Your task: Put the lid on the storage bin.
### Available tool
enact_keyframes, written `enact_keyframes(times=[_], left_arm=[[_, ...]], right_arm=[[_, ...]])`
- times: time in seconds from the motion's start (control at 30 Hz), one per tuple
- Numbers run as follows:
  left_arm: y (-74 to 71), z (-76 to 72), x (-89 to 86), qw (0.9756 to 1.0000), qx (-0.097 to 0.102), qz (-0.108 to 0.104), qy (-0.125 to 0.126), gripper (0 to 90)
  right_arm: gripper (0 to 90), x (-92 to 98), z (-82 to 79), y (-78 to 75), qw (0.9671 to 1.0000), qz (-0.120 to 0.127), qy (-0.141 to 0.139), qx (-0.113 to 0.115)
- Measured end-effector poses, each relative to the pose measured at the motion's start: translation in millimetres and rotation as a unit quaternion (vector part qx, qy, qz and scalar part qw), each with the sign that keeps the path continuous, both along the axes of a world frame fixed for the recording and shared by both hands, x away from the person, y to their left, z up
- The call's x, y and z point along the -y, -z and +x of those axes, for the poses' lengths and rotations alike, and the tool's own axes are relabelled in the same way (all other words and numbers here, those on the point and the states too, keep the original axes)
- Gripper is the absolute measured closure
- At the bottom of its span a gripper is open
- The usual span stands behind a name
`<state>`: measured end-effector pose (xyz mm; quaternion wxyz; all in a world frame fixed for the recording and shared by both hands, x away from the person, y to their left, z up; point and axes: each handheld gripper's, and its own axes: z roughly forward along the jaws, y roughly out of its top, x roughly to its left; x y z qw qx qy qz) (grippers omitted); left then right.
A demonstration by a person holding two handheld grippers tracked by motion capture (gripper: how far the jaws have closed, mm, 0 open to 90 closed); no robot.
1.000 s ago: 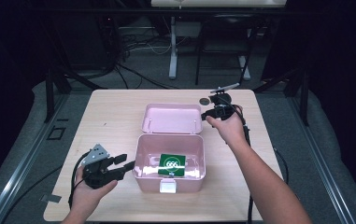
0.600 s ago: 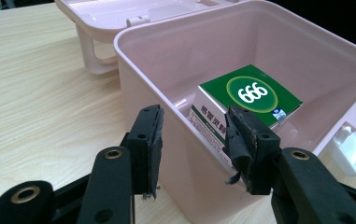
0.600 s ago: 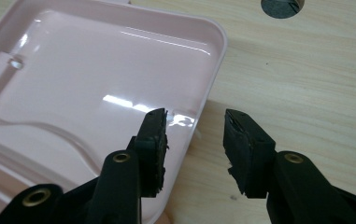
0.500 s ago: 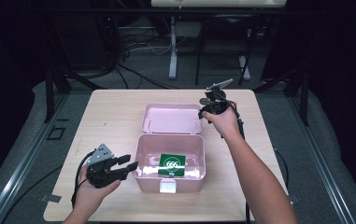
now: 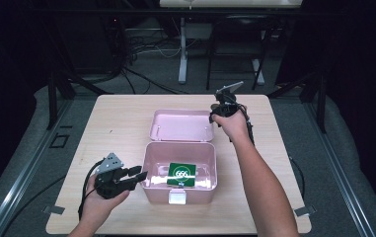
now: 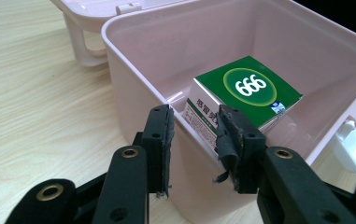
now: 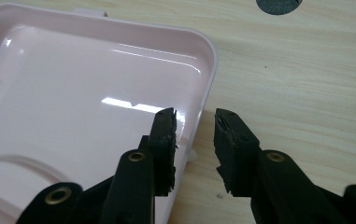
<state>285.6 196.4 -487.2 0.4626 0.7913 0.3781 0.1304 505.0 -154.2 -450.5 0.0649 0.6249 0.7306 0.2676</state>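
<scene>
The pink box (image 5: 179,173) is kept at the tabletop (image 5: 126,118) centre, its lid (image 5: 181,125) laid back at 12 o'clock. Its left wall is straddled by the left hand-held gripper (image 6: 194,135), the lid's edge by the right hand-held gripper (image 7: 195,135); both jaw pairs, just narrowing, remain spread, presumably for closing the lid.

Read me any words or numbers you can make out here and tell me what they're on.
"666": white digits in a ringed circle on top of the green carton inside the pink box.
White side of the carton: printed characters, too blurred to read.
Small blue mark at the carton's corner: too small to read.
</scene>
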Motion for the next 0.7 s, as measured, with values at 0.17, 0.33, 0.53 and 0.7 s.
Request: enact_keyframes(times=[0.17, 0.33, 0.53, 0.7], left_arm=[[0.2, 0.1, 0.0, 1.0, 0.0, -0.001, -0.002, 66.1], [0.3, 0.1, 0.1, 1.0, 0.0, -0.001, -0.003, 66.6], [-0.1, 0.3, 0.0, 1.0, -0.001, 0.0, -0.002, 66.9], [0.0, 0.3, 0.1, 1.0, -0.002, -0.001, -0.003, 67.1]], right_arm=[[72.7, -0.3, 6.0, 5.5, 0.9999, 0.006, 0.012, -0.006], [75.9, -3.6, 10.7, 11.1, 0.9998, 0.009, 0.017, -0.007], [79.6, -9.5, 14.2, 18.4, 0.9997, -0.006, 0.022, -0.013], [82.3, -10.6, 14.6, 19.2, 0.9994, -0.009, 0.03, -0.013]])
